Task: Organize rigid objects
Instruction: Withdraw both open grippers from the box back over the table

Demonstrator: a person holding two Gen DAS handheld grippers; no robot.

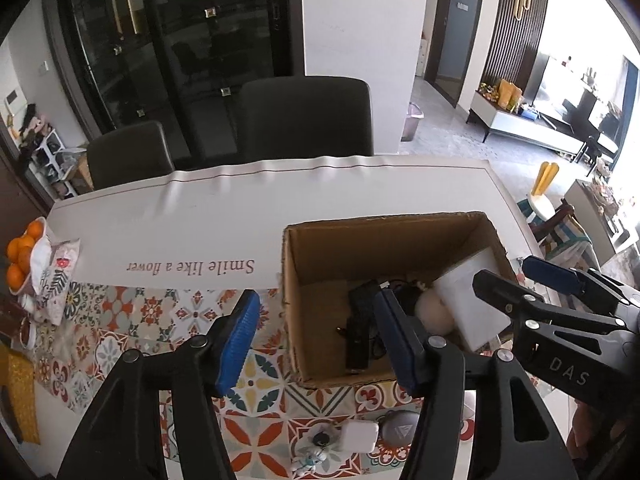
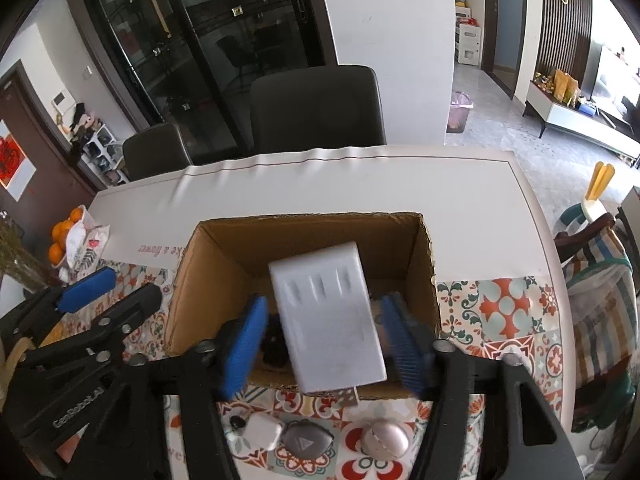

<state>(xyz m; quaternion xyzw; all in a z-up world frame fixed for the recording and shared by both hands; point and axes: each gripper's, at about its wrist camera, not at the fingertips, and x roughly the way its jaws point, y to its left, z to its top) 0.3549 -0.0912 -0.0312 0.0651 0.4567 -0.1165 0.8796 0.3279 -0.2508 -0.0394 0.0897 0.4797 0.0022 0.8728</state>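
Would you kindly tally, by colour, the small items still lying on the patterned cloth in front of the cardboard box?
White: 1, the white case
Grey: 1, the grey puck
Pinkish: 1, the pinkish shell
Total: 3

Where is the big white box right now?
In the right wrist view the white box sits tilted inside the cardboard box, between the right gripper's open jaws, above dark items at the bottom.

A white block [image 2: 328, 320] sits in the cardboard box [image 2: 304, 236] on the table [image 2: 360, 180].
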